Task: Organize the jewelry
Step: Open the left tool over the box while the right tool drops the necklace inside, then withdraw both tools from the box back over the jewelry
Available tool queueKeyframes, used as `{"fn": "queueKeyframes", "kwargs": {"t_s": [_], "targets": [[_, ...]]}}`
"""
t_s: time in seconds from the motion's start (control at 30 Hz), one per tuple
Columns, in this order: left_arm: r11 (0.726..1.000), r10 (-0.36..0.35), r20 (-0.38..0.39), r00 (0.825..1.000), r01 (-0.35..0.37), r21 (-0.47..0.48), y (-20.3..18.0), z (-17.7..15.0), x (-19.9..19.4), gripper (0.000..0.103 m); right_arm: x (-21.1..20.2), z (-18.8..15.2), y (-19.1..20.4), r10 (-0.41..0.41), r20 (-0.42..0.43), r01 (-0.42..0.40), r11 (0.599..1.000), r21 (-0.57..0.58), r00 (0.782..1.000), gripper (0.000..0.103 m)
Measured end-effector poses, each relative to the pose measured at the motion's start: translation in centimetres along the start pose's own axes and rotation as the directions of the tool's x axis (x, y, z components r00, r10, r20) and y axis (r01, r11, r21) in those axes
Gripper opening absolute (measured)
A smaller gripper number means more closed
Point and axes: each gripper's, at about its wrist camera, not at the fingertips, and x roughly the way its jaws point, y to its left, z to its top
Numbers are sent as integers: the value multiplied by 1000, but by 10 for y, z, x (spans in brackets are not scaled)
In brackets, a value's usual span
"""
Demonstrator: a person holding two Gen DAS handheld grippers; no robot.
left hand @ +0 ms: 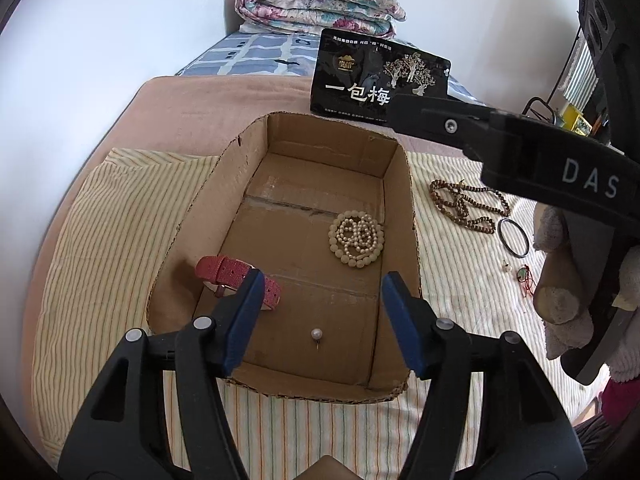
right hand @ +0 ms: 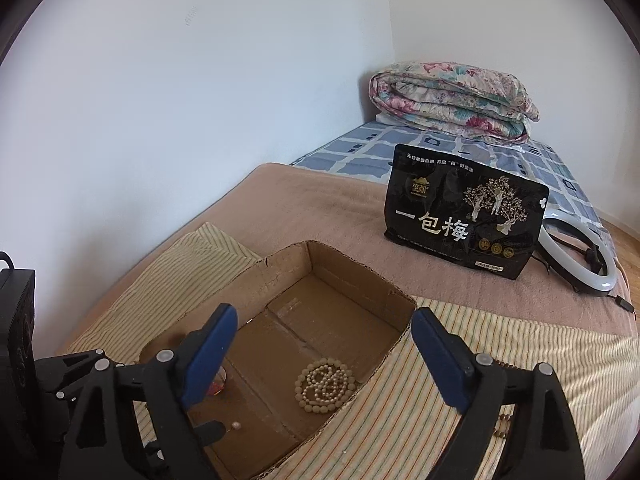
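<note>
— What's in the cardboard box [left hand: 240, 184] right now, starting from the left?

— A red watch [left hand: 234, 280] by the left wall, partly behind the left gripper [left hand: 320, 300], whose blue pads stand apart over the box with nothing between them. Just below them a single pearl pin [left hand: 317, 336] lies on the box floor. Further right is a coil of pearl necklaces [left hand: 357, 239] near the right wall.

— And outside the box?

— On the striped cloth [left hand: 100, 220] to the right lie brown wooden beads [left hand: 466, 204], a dark bangle [left hand: 514, 238] and a small green pendant [left hand: 522, 275].

— The right gripper [right hand: 324, 354]?

— Released too, jaws spread wide above the box's near corner, empty. A black snack bag [right hand: 460, 216] stands behind.
</note>
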Motion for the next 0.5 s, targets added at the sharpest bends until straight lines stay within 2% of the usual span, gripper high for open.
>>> {"fn": "queueKeyframes", "kwargs": {"t_s": [0.07, 0.1, 0.5], "targets": [[1000, 2, -3, 1000, -2, -5, 0, 0, 1, 63, -1, 0, -3, -16, 5, 16, 1000, 15, 1000, 102], [1000, 4, -4, 1000, -4, -6, 0, 0, 1, 63, -2, 0, -5, -19, 10, 19, 1000, 24, 1000, 103], [1000, -21, 22, 1000, 21, -7, -15, 8, -3, 63, -20, -4, -31, -42, 6, 41, 996, 78, 999, 103]]}}
